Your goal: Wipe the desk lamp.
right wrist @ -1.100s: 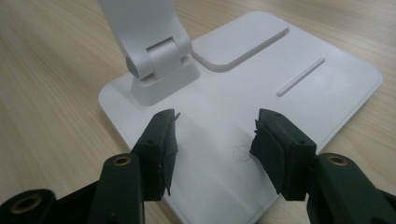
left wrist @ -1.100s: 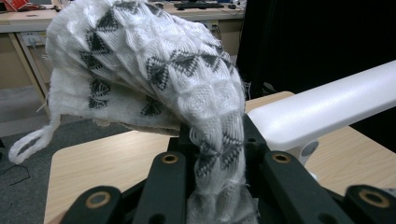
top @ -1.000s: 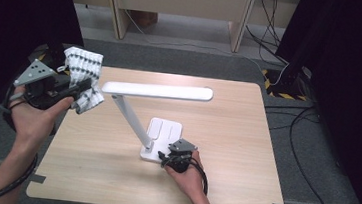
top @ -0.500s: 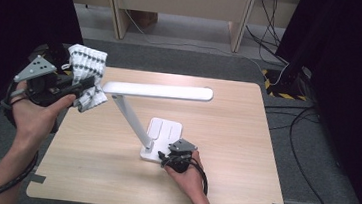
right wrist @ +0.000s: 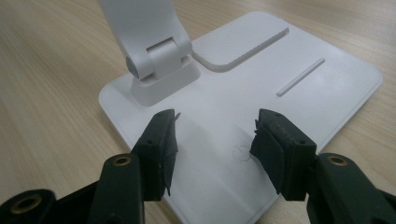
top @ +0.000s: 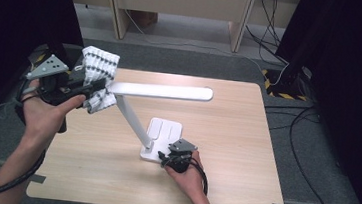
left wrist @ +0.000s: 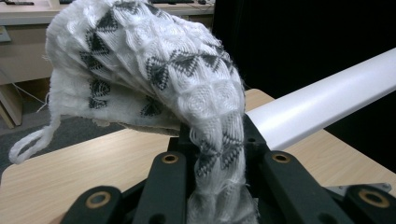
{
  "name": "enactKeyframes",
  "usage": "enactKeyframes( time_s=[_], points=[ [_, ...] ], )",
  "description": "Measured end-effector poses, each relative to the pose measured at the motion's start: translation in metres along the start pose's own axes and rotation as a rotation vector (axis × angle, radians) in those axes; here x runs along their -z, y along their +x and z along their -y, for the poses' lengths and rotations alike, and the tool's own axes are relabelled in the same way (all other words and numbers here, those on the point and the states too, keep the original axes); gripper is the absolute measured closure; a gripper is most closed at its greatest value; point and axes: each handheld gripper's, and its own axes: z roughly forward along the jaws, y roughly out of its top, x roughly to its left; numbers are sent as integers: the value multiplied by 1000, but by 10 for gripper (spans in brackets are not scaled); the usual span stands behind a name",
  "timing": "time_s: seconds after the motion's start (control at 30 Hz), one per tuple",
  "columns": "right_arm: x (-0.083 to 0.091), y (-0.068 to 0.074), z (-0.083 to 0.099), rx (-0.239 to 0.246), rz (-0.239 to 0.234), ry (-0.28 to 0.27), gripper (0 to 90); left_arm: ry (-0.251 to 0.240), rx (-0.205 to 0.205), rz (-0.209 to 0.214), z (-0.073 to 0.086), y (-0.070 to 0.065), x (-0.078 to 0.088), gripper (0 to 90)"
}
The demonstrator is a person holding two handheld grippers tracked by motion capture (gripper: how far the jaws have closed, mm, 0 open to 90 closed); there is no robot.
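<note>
**Cloth held at the lamp's bar, other gripper on its base**

From the high view, the left gripper (top: 87,89) is raised over the table's (top: 246,138) far left corner, gripping a white knitted cloth (top: 98,74) with a dark pattern. The cloth bunches just beside the left end of the desk lamp's (top: 160,91) long white bar. The left hand (top: 47,114) wraps the gripper body from below, the forearm coming up from the near left edge, with a cable looped around the wrist.

The left gripper view adds what the high view cannot: the jaws are pinched tight on a narrow fold of the cloth (left wrist: 154,79), the rest arches up and over them, a loose yarn loop hangs at one side, and the lamp's bar (left wrist: 327,100) runs off just behind the jaws.

The right gripper (top: 167,157) sits low at the near edge of the lamp base (top: 165,130), around the middle of the table, the right hand (top: 187,175) reaching in from the near edge. The right gripper view shows its jaws spread apart, their tips resting over the white base (right wrist: 261,84) and clasping nothing, with the hinged foot of the lamp's arm (right wrist: 156,60) just ahead and a faint power symbol between them.
</note>
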Motion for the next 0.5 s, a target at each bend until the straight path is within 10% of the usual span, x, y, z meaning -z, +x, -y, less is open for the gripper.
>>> enactKeyframes(
  time_s=[0.5],
  points=[
    [0,0,0,0,0,0,487,19,-7,39,-3,-8,-7,765]
  ],
)
